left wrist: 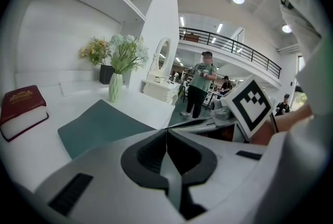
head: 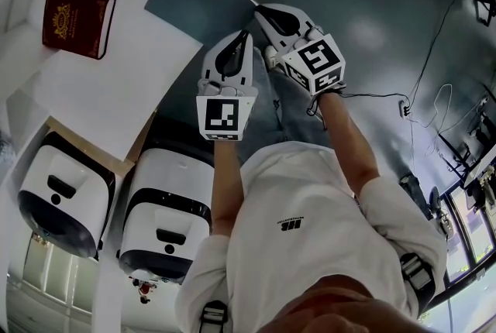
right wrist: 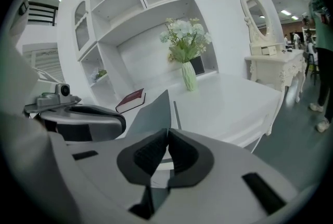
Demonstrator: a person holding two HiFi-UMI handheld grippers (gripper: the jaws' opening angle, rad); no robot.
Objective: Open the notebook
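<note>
A dark teal notebook (head: 198, 2) lies at the near corner of the white table (head: 116, 84). My right gripper (head: 259, 11) is at its near right edge, shut on the cover. In the right gripper view the cover (right wrist: 153, 113) rises as a thin tilted sheet from between the closed jaws of the right gripper (right wrist: 168, 132). My left gripper (head: 246, 34) sits just to its left at the same edge, shut, with nothing visible between its jaws. In the left gripper view the notebook (left wrist: 99, 126) lies flat, beyond and left of the left gripper (left wrist: 166, 132).
A red hardback book (head: 77, 22) lies further left on the table. A vase of flowers (left wrist: 115, 85) stands at the back by the shelves. Two white machines (head: 167, 223) sit below the table edge. A person (left wrist: 199, 87) stands on the floor beyond.
</note>
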